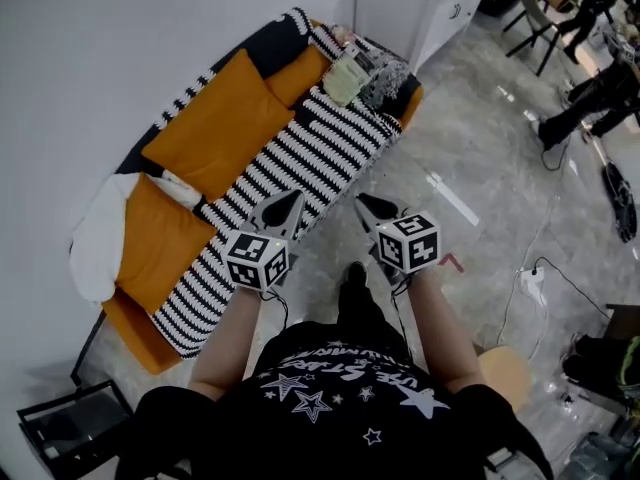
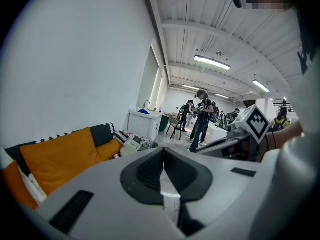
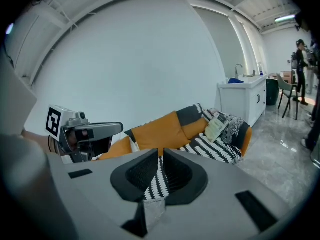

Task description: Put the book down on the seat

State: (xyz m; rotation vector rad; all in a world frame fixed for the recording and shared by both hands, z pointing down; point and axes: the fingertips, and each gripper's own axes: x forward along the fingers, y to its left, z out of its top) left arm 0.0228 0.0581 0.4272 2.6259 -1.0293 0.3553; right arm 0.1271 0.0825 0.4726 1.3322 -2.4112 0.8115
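Book (image 1: 347, 76), pale green with a printed cover, lies at the far end of the orange sofa (image 1: 135, 333), where the black-and-white striped throw (image 1: 300, 158) meets a speckled grey cloth (image 1: 388, 80). A white cabinet (image 1: 410, 8) stands just beyond that end. Two orange cushions (image 1: 215, 123) lean along the backrest. Left gripper (image 1: 293, 202) and right gripper (image 1: 368, 203) hover by the seat's front edge, well apart from the book, fingers clenched on nothing.

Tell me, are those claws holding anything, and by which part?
Nothing. The left claw and right claw are both shut and empty; the book lies on the sofa.
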